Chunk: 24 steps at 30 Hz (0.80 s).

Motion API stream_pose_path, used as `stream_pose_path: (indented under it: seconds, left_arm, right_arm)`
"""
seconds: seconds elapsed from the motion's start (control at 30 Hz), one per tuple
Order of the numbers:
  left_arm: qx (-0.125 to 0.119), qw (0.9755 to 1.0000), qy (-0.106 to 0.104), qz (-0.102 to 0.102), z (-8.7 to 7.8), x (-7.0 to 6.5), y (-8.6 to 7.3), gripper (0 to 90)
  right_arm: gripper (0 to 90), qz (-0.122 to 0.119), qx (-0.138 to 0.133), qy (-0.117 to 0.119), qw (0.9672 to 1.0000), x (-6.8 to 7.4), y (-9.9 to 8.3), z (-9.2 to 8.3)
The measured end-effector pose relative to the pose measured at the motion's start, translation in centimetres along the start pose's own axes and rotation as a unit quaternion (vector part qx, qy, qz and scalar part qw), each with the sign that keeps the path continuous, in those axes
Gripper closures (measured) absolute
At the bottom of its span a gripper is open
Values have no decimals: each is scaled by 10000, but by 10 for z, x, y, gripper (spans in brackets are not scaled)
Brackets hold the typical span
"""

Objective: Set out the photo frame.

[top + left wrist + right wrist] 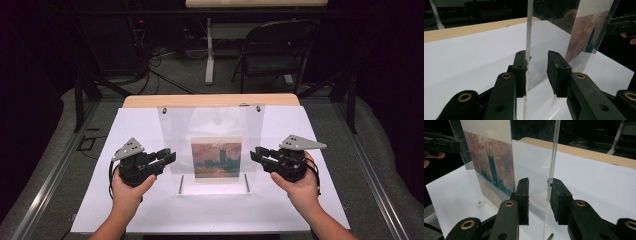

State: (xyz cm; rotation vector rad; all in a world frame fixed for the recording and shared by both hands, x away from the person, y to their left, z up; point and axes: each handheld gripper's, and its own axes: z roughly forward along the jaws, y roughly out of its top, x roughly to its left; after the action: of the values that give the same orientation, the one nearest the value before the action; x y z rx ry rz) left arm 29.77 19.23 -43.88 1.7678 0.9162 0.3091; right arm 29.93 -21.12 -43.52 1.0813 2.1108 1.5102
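The clear frame (210, 147) stands upright near the middle of the white sheet (150, 210), its two transparent panes sandwiching a small picture (217, 159) of a tower against a reddish sky. Two small metal pins (181, 183) lie on the sheet at the foot of the frame, one toward each lower corner; two fasteners sit at its top corners. The left gripper (169, 157) meets the frame's left edge and the right gripper (256, 153) its right edge, both at about the picture's height. In the left gripper view the jaws are spread either side of the pane edge (528, 37), one pad touching or nearly touching it, the other standing apart. In the right gripper view the edge (552, 170) likewise lies between spread jaws, close to one pad and clear of the other. Neither gripper appears to be pinching yet. The step in hand looks to be taking hold of the frame by both side edges. To do it well, centre each edge between the pads first, then close both sides evenly, so that the frame is not pushed sideways or tipped. Keep the grip level on both sides and clear of the loose pins. The wooden table (210, 100) edge lies beyond the sheet.
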Motion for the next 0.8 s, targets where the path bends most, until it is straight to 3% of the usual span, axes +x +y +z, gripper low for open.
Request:
stream_pose_path:
  seconds: [0.57, 0.8]
  left_arm:
    - [80, 9999, -21, -72, 2, 0, 2, 655]
    - [90, 9998, 25, -151, 2, 1, 2, 542]
  right_arm:
    - [642, 102, 50, 151, 9998, -1, 0, 1]
    - [574, 87, 147, 235, 9996, -2, 0, 4]
